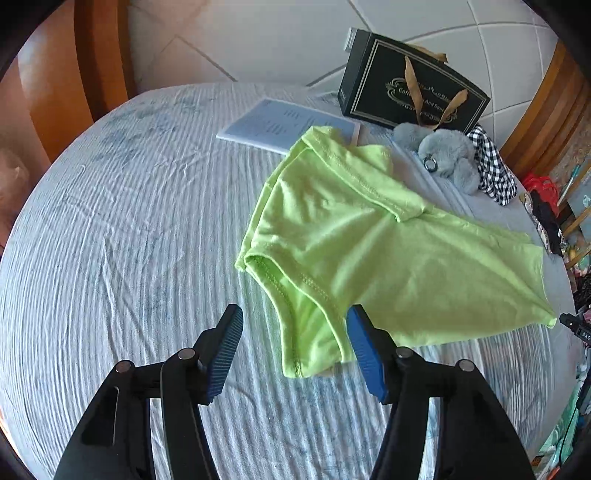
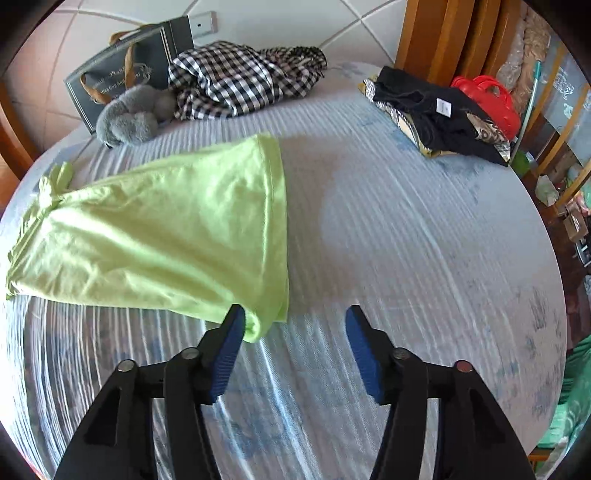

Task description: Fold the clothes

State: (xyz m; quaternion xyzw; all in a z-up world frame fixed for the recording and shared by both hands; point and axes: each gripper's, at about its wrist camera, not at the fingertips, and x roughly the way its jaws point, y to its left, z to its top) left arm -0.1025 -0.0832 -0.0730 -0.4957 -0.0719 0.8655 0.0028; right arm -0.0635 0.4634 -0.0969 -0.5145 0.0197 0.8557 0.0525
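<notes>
Striped bed (image 1: 110,240) — lime shirt (image 1: 369,251) spread flat

Bed (image 1: 129,221) fills frame centre, pale blue-grey ribbed cover, wrinkled. Wall (image 1: 258,37) across top: large white tiles set diagonally, grey joints. Socket plate (image 2: 202,24) on wall, upper left of right view. Wooden frame (image 1: 99,55) upper left, more wood (image 2: 443,37) upper right. Bright daylight, soft shadows.

The T-shirt (image 1: 369,240) is plain lime green on a pale blue-grey striped bedsheet (image 1: 129,221). The gift bag (image 1: 410,88) is black with gold trim; the plush toy (image 1: 443,151) grey. The crumpled cloth (image 2: 240,77) is black-and-white checked
</notes>
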